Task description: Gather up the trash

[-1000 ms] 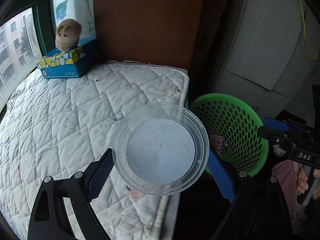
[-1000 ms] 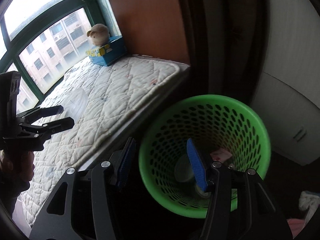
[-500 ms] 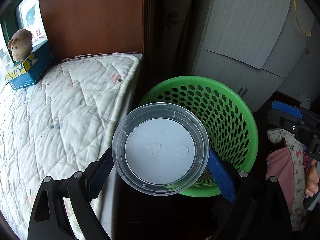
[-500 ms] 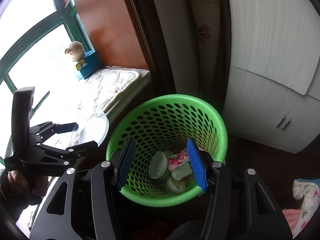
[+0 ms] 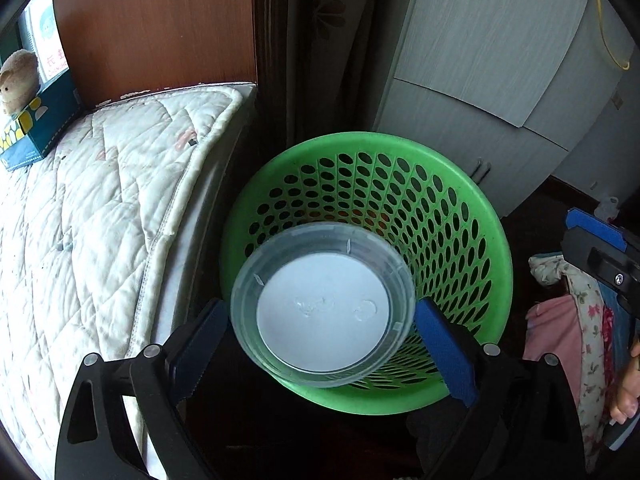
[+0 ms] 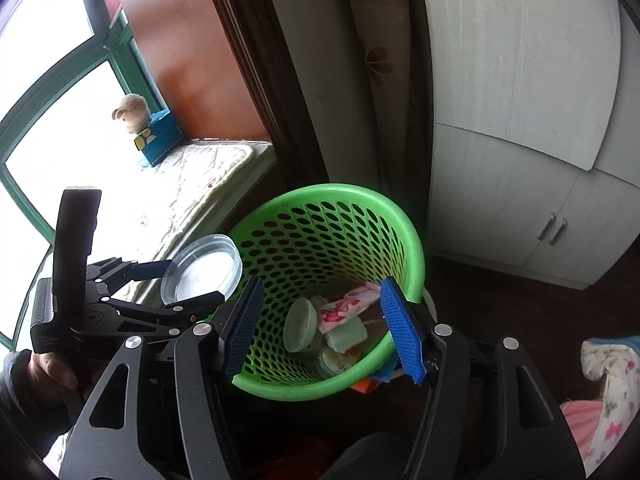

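Observation:
My left gripper point(image 5: 322, 344) is shut on a clear round plastic lid point(image 5: 322, 306), held flat over the near left rim of the green perforated waste basket point(image 5: 452, 208). In the right wrist view the lid point(image 6: 202, 271) sits at the basket's point(image 6: 332, 200) left rim, held by the left gripper point(image 6: 180, 286). My right gripper point(image 6: 320, 330) is open and empty, above the basket's near side. Cups and wrappers point(image 6: 340, 320) lie at the basket's bottom.
A quilted mattress point(image 5: 80, 216) lies left of the basket, with a blue tissue box point(image 5: 38, 124) and a plush toy point(image 5: 18, 78) at its far end. A grey cabinet point(image 5: 480, 80) stands behind. Floral cloth point(image 5: 568, 320) lies to the right on the dark floor.
My left gripper has carried the lid rightward from above the mattress to over the basket. My right gripper has drawn back and now looks down into the basket.

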Demonstrator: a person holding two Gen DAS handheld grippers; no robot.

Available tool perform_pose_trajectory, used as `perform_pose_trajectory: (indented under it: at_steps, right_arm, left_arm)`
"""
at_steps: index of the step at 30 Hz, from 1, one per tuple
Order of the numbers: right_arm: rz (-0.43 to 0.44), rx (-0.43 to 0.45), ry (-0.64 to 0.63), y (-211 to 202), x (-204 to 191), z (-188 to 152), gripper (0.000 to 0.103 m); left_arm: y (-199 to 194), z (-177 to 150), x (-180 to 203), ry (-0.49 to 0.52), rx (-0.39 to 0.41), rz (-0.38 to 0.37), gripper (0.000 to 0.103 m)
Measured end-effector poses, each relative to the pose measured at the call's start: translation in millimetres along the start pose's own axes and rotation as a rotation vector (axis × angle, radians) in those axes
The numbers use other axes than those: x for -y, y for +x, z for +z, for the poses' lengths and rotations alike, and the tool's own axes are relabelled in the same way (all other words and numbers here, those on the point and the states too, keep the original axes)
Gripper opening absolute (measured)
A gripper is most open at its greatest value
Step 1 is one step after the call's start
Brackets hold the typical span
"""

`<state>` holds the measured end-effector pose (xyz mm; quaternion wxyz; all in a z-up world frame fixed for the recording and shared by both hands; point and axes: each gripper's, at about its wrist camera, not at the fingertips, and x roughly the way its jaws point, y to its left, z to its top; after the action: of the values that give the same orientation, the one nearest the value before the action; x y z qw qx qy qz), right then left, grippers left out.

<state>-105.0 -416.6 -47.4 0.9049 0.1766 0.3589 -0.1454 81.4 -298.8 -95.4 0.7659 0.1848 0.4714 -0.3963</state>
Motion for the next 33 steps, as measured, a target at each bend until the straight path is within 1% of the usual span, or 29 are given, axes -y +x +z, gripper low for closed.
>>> perform_pose_trajectory:
  at_steps: [2,9,13,18,23,33]
  right_arm:
    - [-0.003,0.002,0.003,-1.1,0.9,-0.8,0.063]
    - [-0.005,0.011,0.012,-6.8,0.8,-3.8,0.066]
    - [0.002,0.011,0.017,-9.8,-0.2,-6.1,0.068]
    - [0.012,0.007,0.005,-12.3,-11.1,-9.1,0.072]
    - [0.034,0.016,-0.003,-16.7,-25.1,-8.2,0.077]
    - [0.079,0.012,-0.057,-19.6,-67.0,-6.2,0.083]
  left_arm:
    - [-0.9,0.4,0.1,-0.003,0.003,-0.005,0.094]
    - [-10.8,-2.0,-2.7,-0.019,0.023,0.019,0.094]
    - [-24.5,-5.9,-7.9,-0.025,0.046,0.059,0.094]
    - [-49.0,-14.5,-16.3,-0.037,0.095,0.118,0.094]
    - [-73.8,-25.7,-33.9,-0.103,0.137,0.171,0.094]
    - [-122.9,-52.1,-67.0,-0.208,0.21,0.262,0.094]
